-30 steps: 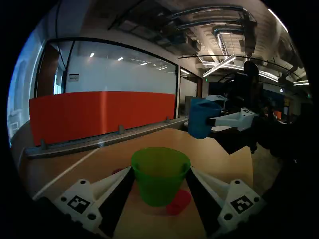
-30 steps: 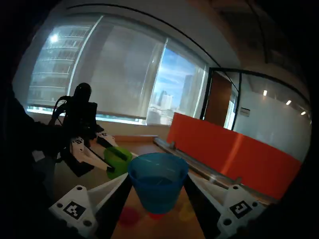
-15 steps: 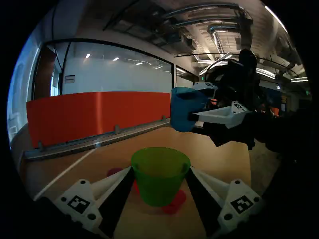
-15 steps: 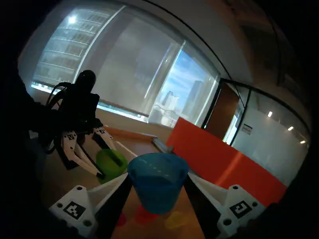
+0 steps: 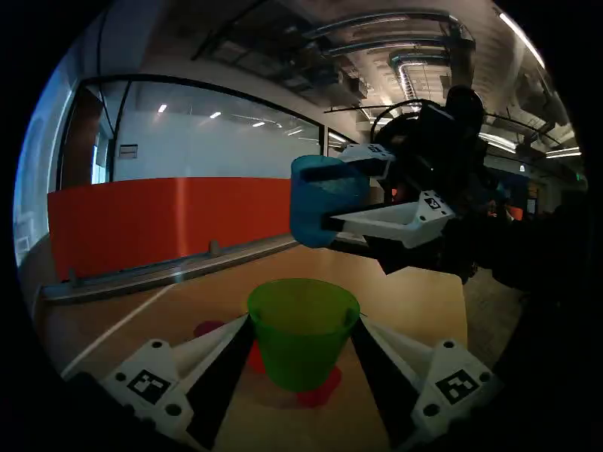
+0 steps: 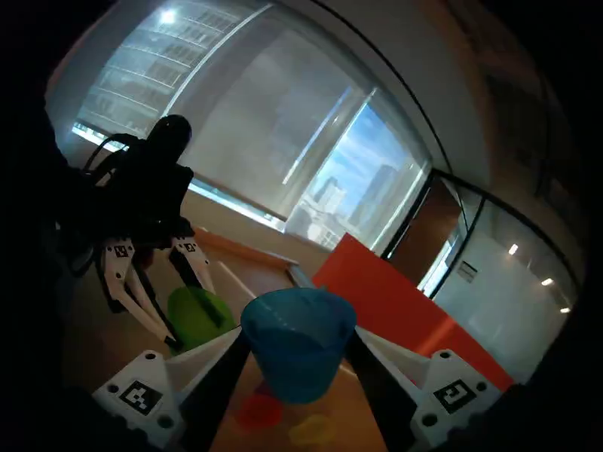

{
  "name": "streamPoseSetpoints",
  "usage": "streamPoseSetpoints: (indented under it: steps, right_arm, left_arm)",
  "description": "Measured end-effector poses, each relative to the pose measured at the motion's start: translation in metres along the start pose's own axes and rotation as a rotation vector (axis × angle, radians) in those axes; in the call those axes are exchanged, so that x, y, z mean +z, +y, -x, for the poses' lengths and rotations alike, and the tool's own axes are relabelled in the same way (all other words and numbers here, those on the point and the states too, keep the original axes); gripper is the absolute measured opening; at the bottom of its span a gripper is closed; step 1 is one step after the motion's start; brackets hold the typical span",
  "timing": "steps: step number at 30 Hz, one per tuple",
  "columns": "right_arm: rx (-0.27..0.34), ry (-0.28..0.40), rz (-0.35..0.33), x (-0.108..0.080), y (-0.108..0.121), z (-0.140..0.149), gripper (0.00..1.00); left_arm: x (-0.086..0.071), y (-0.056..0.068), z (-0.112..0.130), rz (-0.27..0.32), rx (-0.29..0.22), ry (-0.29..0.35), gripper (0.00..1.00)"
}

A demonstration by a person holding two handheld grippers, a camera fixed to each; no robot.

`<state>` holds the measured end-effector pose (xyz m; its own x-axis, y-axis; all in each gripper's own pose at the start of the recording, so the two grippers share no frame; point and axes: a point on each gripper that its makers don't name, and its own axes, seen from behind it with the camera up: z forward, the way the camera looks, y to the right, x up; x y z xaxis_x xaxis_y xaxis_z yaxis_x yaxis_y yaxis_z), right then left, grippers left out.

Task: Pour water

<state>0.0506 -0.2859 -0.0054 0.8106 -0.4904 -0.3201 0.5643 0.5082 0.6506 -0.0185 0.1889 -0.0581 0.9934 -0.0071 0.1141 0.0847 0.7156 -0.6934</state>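
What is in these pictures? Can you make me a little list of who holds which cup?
Left tongs: shut on the green cup
Right tongs: shut on the blue cup
Blue cup: up in the air, higher than the green cup
Pouring: no water falling yet
Table: wooden, with coloured dots

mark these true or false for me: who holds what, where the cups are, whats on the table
1. The left gripper is shut on the green cup. True.
2. The blue cup stands on the table. False: the right gripper holds it in the air, higher than the green cup.
3. The green cup lies on its side. False: it is upright, mouth up.
4. An orange panel runs along the table's far edge. True.
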Motion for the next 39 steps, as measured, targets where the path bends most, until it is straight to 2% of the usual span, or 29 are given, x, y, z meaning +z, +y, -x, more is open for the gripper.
streamPoseSetpoints:
  steps: [29, 39]
  right_arm:
    - [-0.367, -0.003, 0.024, 0.024, 0.003, -0.025, 0.88]
    - [-0.469, -0.006, 0.028, 0.029, 0.000, -0.030, 0.88]
  left_arm:
    - [0.000, 0.010, -0.003, 0.028, -0.006, 0.011, 0.86]
    - [0.001, 0.011, -0.001, 0.030, -0.004, 0.010, 0.86]
